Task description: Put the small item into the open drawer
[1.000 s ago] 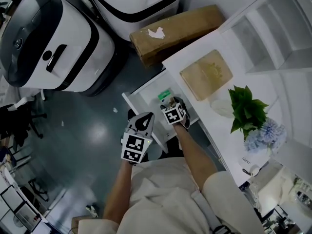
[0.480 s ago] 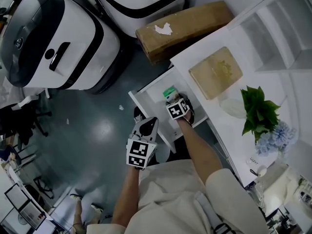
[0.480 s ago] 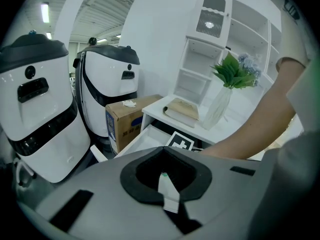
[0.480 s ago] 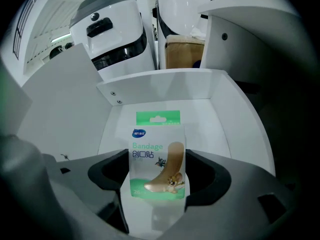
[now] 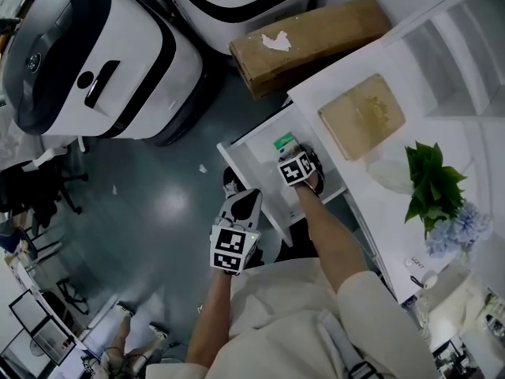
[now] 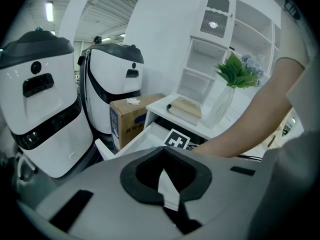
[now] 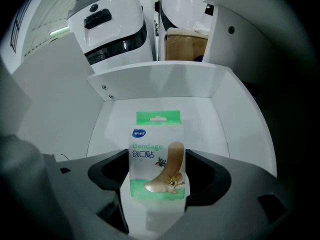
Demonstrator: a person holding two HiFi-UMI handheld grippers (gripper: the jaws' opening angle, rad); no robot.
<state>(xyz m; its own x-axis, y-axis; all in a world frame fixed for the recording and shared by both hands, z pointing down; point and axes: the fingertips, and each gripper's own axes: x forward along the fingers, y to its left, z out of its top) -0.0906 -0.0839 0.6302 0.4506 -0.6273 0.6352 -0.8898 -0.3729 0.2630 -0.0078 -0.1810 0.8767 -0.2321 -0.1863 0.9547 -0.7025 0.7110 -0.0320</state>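
Head view: grey floor (image 5: 150,212), white desk (image 5: 335,105) with open drawer (image 5: 254,150). The right gripper (image 5: 293,155) is over the drawer; the left gripper (image 5: 243,202) is outside its front.

Left gripper view: jaws pressed together, nothing between them.

Right gripper view: jaws pinch a bandage box (image 7: 157,156) upright. The drawer's bottom lies beyond the fingertips.

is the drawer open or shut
Open: the drawer stands pulled out, its bare white floor visible around the held bandage pack.
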